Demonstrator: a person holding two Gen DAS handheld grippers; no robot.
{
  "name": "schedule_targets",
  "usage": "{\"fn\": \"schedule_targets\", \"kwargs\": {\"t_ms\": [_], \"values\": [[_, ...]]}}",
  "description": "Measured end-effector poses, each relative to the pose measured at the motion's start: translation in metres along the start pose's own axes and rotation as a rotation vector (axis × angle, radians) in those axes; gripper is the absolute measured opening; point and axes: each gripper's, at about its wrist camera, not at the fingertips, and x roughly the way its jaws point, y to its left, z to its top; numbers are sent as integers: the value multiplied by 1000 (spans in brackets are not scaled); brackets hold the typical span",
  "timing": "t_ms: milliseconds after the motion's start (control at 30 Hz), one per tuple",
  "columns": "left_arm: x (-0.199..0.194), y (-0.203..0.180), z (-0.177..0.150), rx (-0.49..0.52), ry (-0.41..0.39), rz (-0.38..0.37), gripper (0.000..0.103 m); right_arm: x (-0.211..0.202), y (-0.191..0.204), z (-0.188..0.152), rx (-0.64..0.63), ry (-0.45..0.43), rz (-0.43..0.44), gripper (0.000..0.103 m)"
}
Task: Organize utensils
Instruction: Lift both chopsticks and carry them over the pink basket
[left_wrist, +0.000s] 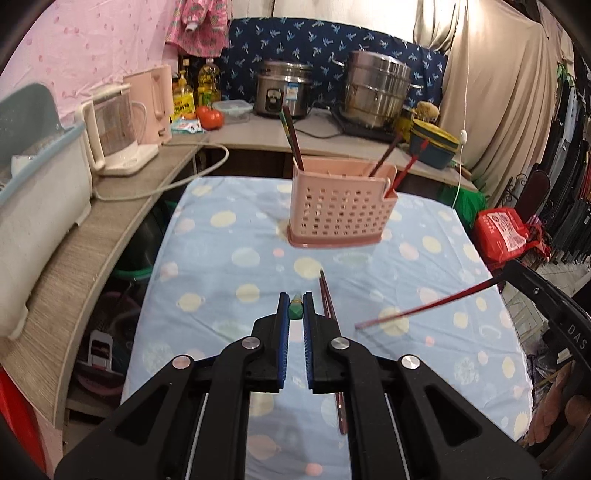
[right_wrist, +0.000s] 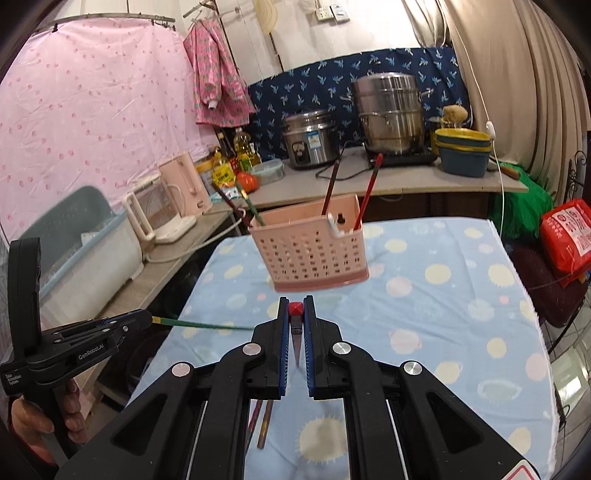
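A pink slotted utensil basket (left_wrist: 338, 210) (right_wrist: 310, 254) stands on the blue dotted tablecloth (left_wrist: 229, 280), with several chopsticks leaning in it. In the left wrist view my left gripper (left_wrist: 296, 301) is shut on the end of a green chopstick (left_wrist: 295, 312), in front of the basket. From the right wrist view this gripper (right_wrist: 147, 317) appears at the left, its green chopstick (right_wrist: 207, 325) pointing right. My right gripper (right_wrist: 295, 301) is shut on a red chopstick (right_wrist: 295, 309). This red chopstick (left_wrist: 424, 304) reaches in from the right gripper (left_wrist: 508, 275). A brown pair of chopsticks (left_wrist: 327, 295) (right_wrist: 262, 424) lies on the cloth.
A curved counter (left_wrist: 88, 236) on the left carries a dish rack (left_wrist: 40, 177) and a kettle (left_wrist: 118, 129). Behind the table stand a rice cooker (right_wrist: 310, 142), a steel steamer pot (right_wrist: 389, 112) and stacked bowls (right_wrist: 463, 153). A red bag (right_wrist: 567, 230) sits at the right.
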Motion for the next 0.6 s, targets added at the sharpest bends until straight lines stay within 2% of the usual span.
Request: {"fn": "schedule_targets", "kwargs": {"t_ms": [433, 600], "values": [[-4, -14, 60, 39, -97, -11, 7, 8, 7, 59, -34, -102, 1, 7], [-7, -23, 96, 56, -154, -23, 7, 12, 9, 96, -43, -166, -6, 7]]}}
